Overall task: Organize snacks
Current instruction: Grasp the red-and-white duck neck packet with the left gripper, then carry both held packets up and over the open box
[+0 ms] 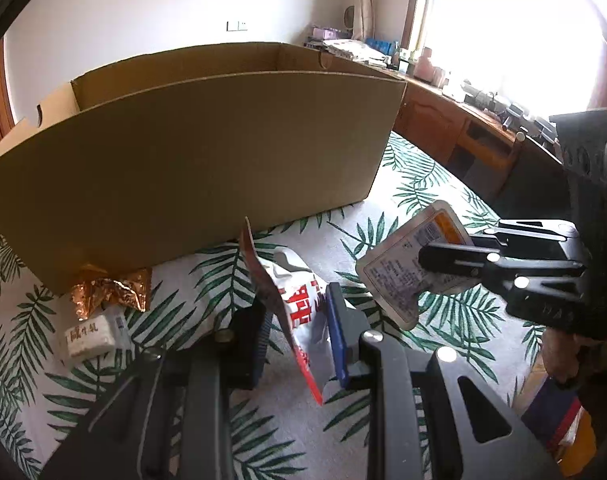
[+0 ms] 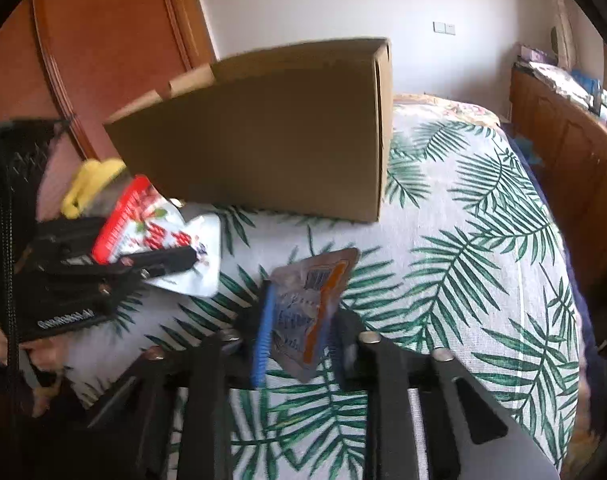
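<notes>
My left gripper (image 1: 297, 332) is shut on a red and white snack bag (image 1: 299, 308), which stands on edge between the pads above the leaf-print cover. My right gripper (image 2: 303, 332) is shut on a silver pouch with an orange stripe (image 2: 311, 300), held clear of the cover. In the left wrist view the right gripper (image 1: 427, 264) comes in from the right, pinching that pouch (image 1: 395, 276). In the right wrist view the left gripper (image 2: 183, 258) comes in from the left with the red and white bag (image 2: 151, 228). A large open cardboard box (image 1: 207, 152) stands just behind both; its inside is hidden.
A crumpled gold foil wrapper (image 1: 111, 292) and a small white packet (image 1: 91, 334) lie by the box's near left corner. A yellow item (image 2: 91, 180) shows left of the box (image 2: 271, 132). The leaf-print cover (image 2: 463, 240) ends at wooden cabinets (image 1: 455, 128) on the right.
</notes>
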`<control>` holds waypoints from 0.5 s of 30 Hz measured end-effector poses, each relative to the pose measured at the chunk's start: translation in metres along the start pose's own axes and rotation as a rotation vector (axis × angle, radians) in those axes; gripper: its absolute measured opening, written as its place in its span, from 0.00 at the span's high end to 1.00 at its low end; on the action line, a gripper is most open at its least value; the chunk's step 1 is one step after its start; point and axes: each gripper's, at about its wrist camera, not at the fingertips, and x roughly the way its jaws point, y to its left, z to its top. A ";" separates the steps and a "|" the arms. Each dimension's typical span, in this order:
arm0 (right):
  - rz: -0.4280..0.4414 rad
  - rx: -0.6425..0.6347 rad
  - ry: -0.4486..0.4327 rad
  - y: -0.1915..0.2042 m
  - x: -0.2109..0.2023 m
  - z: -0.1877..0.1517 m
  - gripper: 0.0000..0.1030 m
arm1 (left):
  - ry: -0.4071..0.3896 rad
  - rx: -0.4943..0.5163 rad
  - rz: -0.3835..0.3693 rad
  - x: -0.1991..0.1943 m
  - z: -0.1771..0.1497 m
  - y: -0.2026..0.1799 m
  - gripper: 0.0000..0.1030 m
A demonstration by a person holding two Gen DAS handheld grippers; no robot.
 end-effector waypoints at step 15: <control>-0.048 -0.082 -0.034 0.032 -0.008 0.002 0.92 | -0.057 -0.014 -0.004 -0.038 0.001 0.009 0.77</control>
